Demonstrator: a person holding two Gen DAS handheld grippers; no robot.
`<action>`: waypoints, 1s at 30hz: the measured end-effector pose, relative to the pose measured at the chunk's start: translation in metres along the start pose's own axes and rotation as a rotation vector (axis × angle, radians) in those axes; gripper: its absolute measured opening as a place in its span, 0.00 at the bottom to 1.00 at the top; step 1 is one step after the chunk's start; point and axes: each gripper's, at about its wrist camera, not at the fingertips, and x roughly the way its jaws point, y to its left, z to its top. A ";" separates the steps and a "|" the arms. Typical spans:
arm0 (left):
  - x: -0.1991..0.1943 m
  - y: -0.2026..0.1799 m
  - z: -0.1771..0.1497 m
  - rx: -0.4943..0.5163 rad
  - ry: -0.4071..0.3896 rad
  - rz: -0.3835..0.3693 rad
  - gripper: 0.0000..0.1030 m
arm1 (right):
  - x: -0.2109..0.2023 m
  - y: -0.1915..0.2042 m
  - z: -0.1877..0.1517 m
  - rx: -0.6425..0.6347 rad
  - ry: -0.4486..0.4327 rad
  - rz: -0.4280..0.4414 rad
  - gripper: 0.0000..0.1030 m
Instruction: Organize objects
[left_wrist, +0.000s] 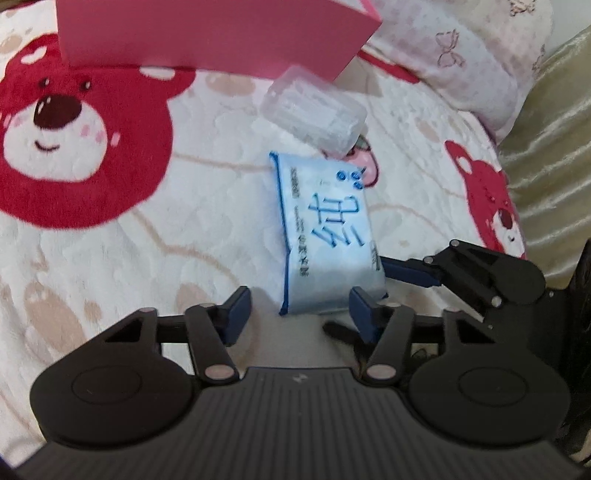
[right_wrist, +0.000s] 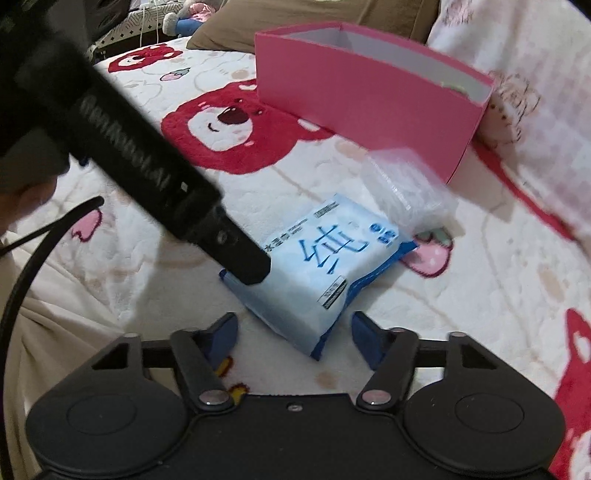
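Tissue pack (left_wrist: 325, 236) lies on bear blanket (left_wrist: 110, 240), near pink box (left_wrist: 207, 33). Left gripper (left_wrist: 299, 314) and right gripper (right_wrist: 293, 334) are seen released, pack untouched.

A cream bear-print blanket (left_wrist: 129, 240) covers the bed, pillow (left_wrist: 476, 55) behind.

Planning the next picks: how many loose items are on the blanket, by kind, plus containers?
Blue-and-white tissue pack: 1
Clear plastic case: 1
Pink open box: 1
Total: 3
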 end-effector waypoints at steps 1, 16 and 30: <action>0.001 0.002 -0.001 -0.011 0.002 0.000 0.50 | 0.002 -0.002 0.000 0.021 0.001 0.011 0.59; -0.007 0.043 0.012 -0.195 0.004 -0.003 0.43 | 0.024 0.000 0.023 0.331 -0.005 0.202 0.33; -0.010 0.064 0.028 -0.161 -0.084 0.081 0.33 | 0.002 0.004 0.032 0.166 -0.100 0.029 0.55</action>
